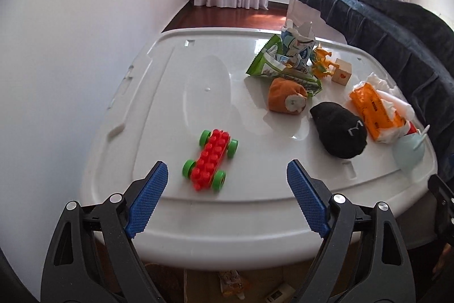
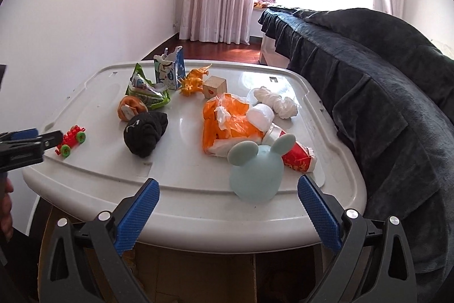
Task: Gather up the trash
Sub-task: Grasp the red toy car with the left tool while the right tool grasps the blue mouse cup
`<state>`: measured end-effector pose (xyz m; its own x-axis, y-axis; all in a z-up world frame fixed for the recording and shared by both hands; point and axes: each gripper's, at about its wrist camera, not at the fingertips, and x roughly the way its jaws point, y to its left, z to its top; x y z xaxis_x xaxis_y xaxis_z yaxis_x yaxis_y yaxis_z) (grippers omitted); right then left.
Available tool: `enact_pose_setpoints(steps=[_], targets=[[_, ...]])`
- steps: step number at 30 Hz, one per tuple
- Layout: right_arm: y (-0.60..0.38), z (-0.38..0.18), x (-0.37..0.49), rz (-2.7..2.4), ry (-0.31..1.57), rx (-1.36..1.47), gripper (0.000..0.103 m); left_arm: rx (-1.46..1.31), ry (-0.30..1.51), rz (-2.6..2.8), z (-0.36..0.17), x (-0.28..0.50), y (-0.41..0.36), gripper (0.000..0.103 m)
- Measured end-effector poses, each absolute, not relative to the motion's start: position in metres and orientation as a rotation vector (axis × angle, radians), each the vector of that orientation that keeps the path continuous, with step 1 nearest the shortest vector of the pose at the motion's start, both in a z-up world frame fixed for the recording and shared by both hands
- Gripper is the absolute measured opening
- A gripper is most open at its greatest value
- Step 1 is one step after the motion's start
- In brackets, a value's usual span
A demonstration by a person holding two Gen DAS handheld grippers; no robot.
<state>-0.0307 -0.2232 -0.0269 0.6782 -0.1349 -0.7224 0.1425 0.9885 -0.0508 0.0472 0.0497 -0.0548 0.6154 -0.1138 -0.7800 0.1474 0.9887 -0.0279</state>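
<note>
On the white plastic lid (image 1: 170, 110) lie a green snack wrapper (image 1: 272, 70), a torn blue-and-white carton (image 1: 298, 47), an orange tissue pack (image 1: 374, 110) with crumpled white tissues, and a red paper cup (image 2: 298, 158). In the right wrist view the wrapper (image 2: 144, 93), the carton (image 2: 170, 73), the orange pack (image 2: 229, 121) and a tissue wad (image 2: 278, 101) show. My left gripper (image 1: 227, 183) is open and empty, just short of a red toy car (image 1: 211, 159). My right gripper (image 2: 228, 198) is open and empty at the lid's near edge, before a pale blue mouse-eared toy (image 2: 256, 175).
A black sock ball (image 1: 339, 129), an orange sock ball (image 1: 286, 95), an orange toy dinosaur (image 1: 323, 61) and a wooden cube (image 1: 342, 71) share the lid. A dark-covered bed (image 2: 383, 70) lies along the right. A cardboard box with rubbish (image 1: 232, 283) sits below the lid. A white wall stands left.
</note>
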Motion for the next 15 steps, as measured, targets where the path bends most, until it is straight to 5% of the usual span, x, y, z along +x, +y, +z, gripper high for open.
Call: enact_pose_setpoints(steps=[6, 8, 13, 15], targets=[[-0.23, -0.021, -0.035, -0.161, 0.781, 0.024, 0.096, 0.09, 0.912, -0.126, -0.079, 0.07, 0.044, 0.083], [-0.23, -0.02, -0.036, -0.162, 0.769, 0.025, 0.096, 0.085, 0.921, -0.135, -0.086, 0.075, 0.045, 0.076], [-0.228, -0.02, -0.036, -0.156, 0.759, 0.012, 0.096, 0.059, 0.92, -0.163, -0.099, 0.08, 0.051, 0.038], [-0.227, -0.022, -0.035, -0.151, 0.76, 0.009, 0.096, 0.042, 0.914, -0.164, -0.099, 0.08, 0.054, 0.038]])
